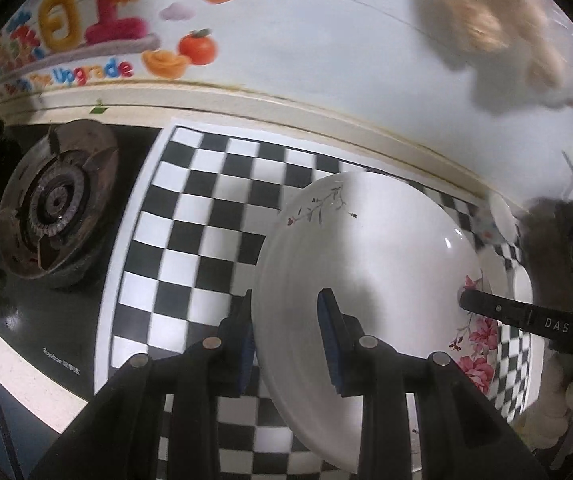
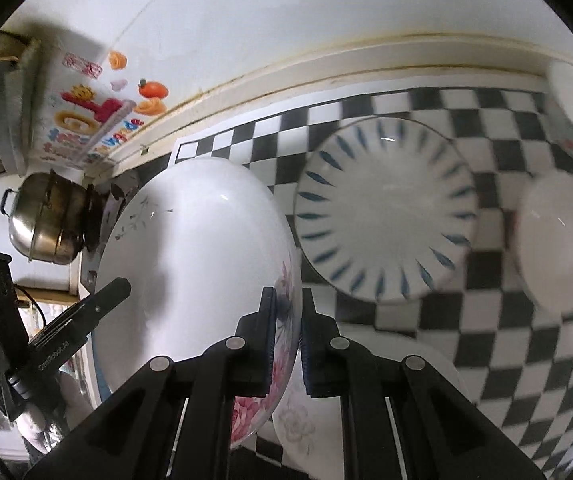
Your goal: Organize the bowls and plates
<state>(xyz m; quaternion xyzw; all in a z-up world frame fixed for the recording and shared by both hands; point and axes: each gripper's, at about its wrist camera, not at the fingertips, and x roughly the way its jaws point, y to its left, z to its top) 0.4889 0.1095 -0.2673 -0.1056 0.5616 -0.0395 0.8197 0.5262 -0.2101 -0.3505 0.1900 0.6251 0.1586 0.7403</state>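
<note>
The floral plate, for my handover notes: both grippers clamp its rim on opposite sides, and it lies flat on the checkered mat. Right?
Not quite. Both grippers do clamp the floral plate, left gripper and right gripper on opposite rims, but it is tilted above the checkered mat, not flat, as the right wrist view shows.

A home kitchen: a gas burner [image 1: 56,204] at the left of the frame, a steel pot [image 2: 48,220], tiled wall [image 1: 326,40] with stickers [image 1: 74,40]
</note>
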